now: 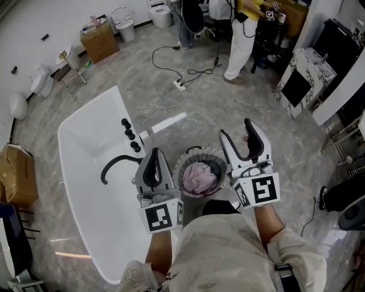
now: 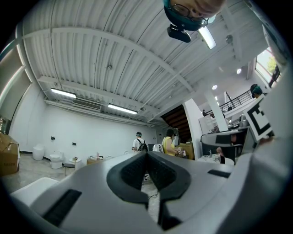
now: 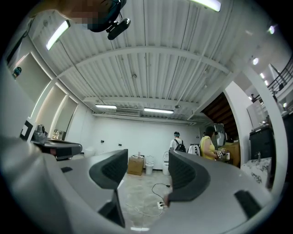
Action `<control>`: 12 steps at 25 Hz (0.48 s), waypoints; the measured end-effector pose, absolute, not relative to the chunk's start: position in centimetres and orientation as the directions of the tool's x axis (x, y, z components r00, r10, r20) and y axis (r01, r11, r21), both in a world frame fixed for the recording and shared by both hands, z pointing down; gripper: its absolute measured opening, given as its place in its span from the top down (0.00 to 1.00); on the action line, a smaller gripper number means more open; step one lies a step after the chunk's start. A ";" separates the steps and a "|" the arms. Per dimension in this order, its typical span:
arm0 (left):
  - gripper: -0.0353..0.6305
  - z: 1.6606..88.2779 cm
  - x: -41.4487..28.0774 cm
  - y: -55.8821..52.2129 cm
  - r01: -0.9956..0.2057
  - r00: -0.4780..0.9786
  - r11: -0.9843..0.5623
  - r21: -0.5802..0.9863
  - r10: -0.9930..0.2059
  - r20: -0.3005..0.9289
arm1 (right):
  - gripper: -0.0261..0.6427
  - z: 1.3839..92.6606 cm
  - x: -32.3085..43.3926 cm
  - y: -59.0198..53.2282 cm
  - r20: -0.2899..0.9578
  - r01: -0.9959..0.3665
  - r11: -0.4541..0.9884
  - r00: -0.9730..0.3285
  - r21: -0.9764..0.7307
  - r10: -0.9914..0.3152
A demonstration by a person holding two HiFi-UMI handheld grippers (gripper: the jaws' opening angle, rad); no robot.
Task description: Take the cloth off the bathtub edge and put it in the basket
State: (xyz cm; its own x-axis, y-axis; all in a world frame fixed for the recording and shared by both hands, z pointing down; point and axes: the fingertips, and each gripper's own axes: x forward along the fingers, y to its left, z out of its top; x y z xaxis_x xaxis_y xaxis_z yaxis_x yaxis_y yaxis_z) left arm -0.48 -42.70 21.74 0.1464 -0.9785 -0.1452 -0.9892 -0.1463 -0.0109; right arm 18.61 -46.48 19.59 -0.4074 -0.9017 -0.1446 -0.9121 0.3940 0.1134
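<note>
In the head view a pink cloth lies bunched inside the round dark basket on the floor, beside the white bathtub. My left gripper is held up just left of the basket, jaws together and nothing in them; in the left gripper view its pads meet. My right gripper is raised just right of the basket, its jaws wide apart and empty. The right gripper view shows a clear gap between its fingers, pointing across the room.
A black faucet and black knobs sit on the tub's near edge. A power strip with cables lies on the marble floor beyond. Cardboard boxes, toilets and two standing people are at the far side.
</note>
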 end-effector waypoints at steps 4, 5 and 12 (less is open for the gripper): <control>0.94 21.7 -0.5 -42.7 -0.989 0.148 -0.147 -0.014 -0.978 -0.145 | 0.65 19.3 19.0 -46.5 -0.156 -0.919 0.378 -0.392 0.114 -0.907; 0.94 21.7 -0.4 -42.8 -0.989 0.148 -0.147 -0.015 -0.978 -0.146 | 0.68 19.2 19.1 -46.5 -0.161 -0.921 0.373 -0.388 0.113 -0.908; 0.94 21.6 -0.2 -43.0 -0.989 0.150 -0.149 -0.016 -0.978 -0.145 | 0.94 19.0 19.7 -46.6 -0.183 -0.933 0.349 -0.360 0.090 -0.915</control>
State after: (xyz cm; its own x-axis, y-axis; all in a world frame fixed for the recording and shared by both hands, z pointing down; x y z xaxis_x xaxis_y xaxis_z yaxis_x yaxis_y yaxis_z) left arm -0.25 -43.04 21.58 0.1496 -0.9781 -0.1446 -0.9887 -0.1489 -0.0160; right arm 19.71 -46.60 19.04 -0.3598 -0.9149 -0.1830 -0.9328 0.3488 0.0901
